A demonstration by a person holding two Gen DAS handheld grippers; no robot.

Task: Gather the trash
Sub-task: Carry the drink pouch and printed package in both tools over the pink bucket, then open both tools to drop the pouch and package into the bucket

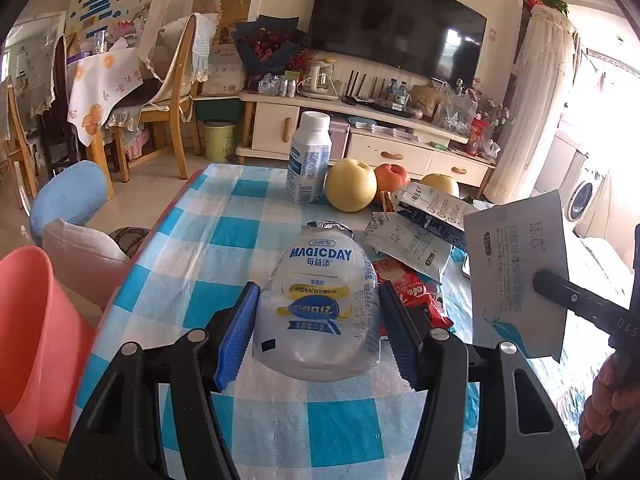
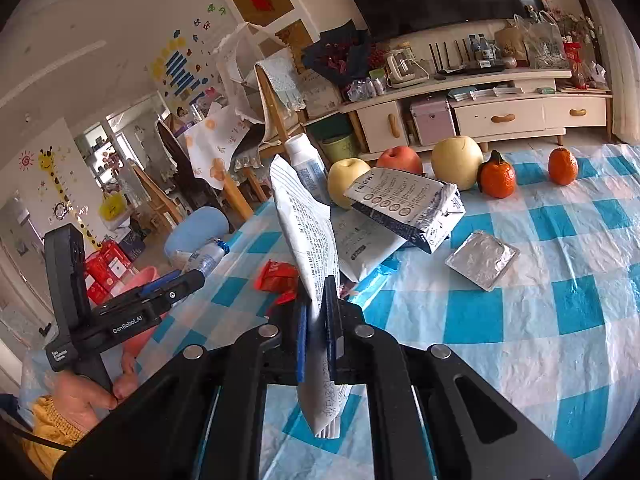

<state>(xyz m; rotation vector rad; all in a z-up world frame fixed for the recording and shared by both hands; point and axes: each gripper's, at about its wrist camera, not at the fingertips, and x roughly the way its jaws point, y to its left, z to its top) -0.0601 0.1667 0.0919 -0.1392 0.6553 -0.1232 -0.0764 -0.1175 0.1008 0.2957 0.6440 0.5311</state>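
Trash on the checked tablecloth (image 1: 224, 240) is split between the two tools. The left gripper (image 1: 316, 328), low centre of the left view, pinches a clear MAGICDAY bottle (image 1: 320, 304) between its blue pads (image 1: 236, 336), the foil cap end pointing away from the camera. The right gripper (image 2: 318, 332), bottom centre of the right view, has its jaws pressed together on a white printed wrapper (image 2: 308, 224) that stands up out of them and hangs below; the same wrapper shows at the right edge of the left view, above the cloth.

Around them, mid-frame in the right view, lie a dark-edged packet (image 2: 404, 208) resting tilted on a white sachet (image 2: 360, 248), a foil square (image 2: 482, 258) lying flat, and a red wrapper (image 2: 276, 276) partly behind the held one. Behind these stand a white bottle (image 1: 309, 158), two yellow pears (image 1: 351, 185), a red apple (image 1: 394, 176) and two oranges (image 2: 496, 178). A pink basin (image 1: 28, 328) sits at the lower left of the left view, cut off by the frame.

The held wrapper hides part of the white bottle in the right view. A hand (image 2: 80, 396) grips the left tool's handle at the lower left there.
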